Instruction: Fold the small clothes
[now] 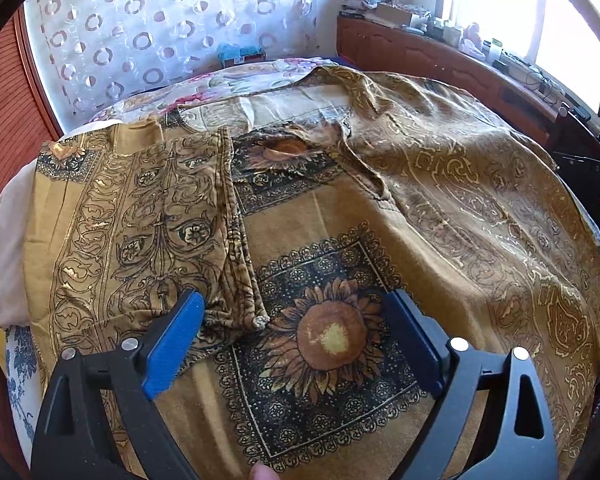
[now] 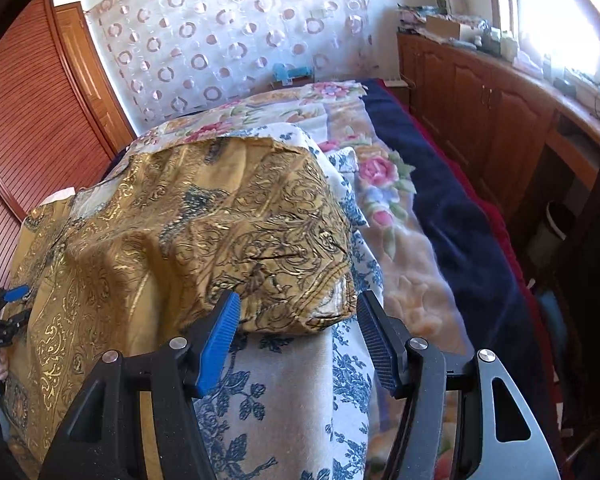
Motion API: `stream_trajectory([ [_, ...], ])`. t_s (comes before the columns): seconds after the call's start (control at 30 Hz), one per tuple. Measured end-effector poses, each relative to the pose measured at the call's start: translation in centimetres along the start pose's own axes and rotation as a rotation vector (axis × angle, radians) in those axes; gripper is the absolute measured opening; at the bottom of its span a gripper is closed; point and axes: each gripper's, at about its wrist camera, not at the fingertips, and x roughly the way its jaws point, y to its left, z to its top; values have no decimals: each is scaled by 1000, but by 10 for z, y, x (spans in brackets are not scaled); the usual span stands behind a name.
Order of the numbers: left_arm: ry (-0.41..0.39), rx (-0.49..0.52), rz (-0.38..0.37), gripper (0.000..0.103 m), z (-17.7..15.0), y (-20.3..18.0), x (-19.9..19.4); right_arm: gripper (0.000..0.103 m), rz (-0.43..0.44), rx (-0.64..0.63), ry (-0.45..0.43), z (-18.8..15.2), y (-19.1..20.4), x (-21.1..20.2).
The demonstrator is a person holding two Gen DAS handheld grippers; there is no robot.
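Spreading across the bed, the gold garment (image 1: 340, 208) lies under the released left gripper (image 1: 296, 344), its folded sleeve (image 1: 148, 220) beside the left finger. In the right view, the right gripper (image 2: 296, 336) gapes around the garment's edge; white lettering on the far gripper is unreadable.

Legible text: almost none. Left wrist view, 3 o'clock edge: a dark device (image 1: 584, 168) carries small pale characters, too blurred to read. Right wrist view, 9 o'clock edge: the left gripper (image 2: 10, 300) bears a short white label on its black body, too small to make out. No other labels, brands, numbers or signs readable.
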Motion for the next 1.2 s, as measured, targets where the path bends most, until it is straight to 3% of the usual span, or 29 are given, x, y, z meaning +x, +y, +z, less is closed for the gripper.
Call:
stream_trajectory([
  [0.23, 0, 0, 3, 93, 1, -1, 0, 62, 30, 45, 53, 0, -7, -2],
  [0.37, 0, -1, 3, 93, 1, 0, 1, 45, 49, 22, 64, 1, -6, -7],
  [0.43, 0, -1, 2, 93, 1, 0, 1, 27, 29, 6, 51, 2, -5, -12],
  [0.6, -2, -1, 1, 93, 0, 0, 1, 12, -45, -53, -15, 8, 5, -30],
  [0.73, -47, -12, 6, 93, -1, 3, -10, 12, -83, -120, -105, 15, 26, -51],
  [0.97, -281, -77, 30, 93, 9, 5, -63, 11, -14, -285, -244, 26, 94, -73],
  [1.13, -354, -121, 26, 93, 14, 8, -82, 12, 108, -381, -206, 11, 145, -72],
  [1.17, -358, -125, 29, 93, 14, 8, -84, 13, 127, -395, -188, 6, 152, -70],
  [1.2, -359, -125, 33, 93, 15, 7, -85, 21, 148, -409, -170, -1, 158, -69],
])
